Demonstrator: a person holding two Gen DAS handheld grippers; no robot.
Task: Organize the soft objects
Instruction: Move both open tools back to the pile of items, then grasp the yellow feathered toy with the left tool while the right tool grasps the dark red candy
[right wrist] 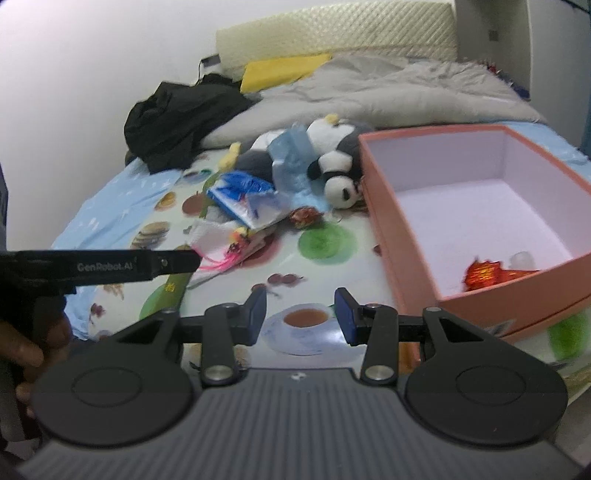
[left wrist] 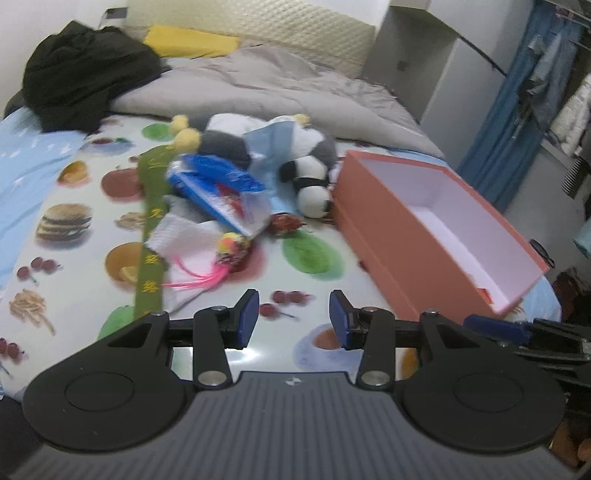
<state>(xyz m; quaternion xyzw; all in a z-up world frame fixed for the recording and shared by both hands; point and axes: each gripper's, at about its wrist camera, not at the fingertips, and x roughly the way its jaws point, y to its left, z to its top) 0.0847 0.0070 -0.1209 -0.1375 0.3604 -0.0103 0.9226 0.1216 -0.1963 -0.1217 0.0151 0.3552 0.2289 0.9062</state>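
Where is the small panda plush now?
In both views the panda plush lies on the bed, just left of the orange box, beside the larger grey-and-white plush.

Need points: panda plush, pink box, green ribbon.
panda plush point(right wrist: 338, 184), right wrist view, on its white head.
pink box point(right wrist: 406, 236), right wrist view, on its outer left wall.
green ribbon point(left wrist: 152, 206), left wrist view, on its middle stretch.

Both my wrist cams sit low over the bed's near edge, looking 12 o'clock toward the headboard point(left wrist: 251, 29). Left cam: toy pile point(left wrist: 236, 177) at 11–12, close; orange box point(left wrist: 424, 236) at 2 o'clock. Right cam sits further right: box point(right wrist: 480, 206) at 1–2, near; pile point(right wrist: 280, 184) at 11–12; left gripper body point(right wrist: 110, 267) enters at 9. Shared: pile, box, grey duvet point(right wrist: 388, 96), printed sheet point(left wrist: 295, 280).
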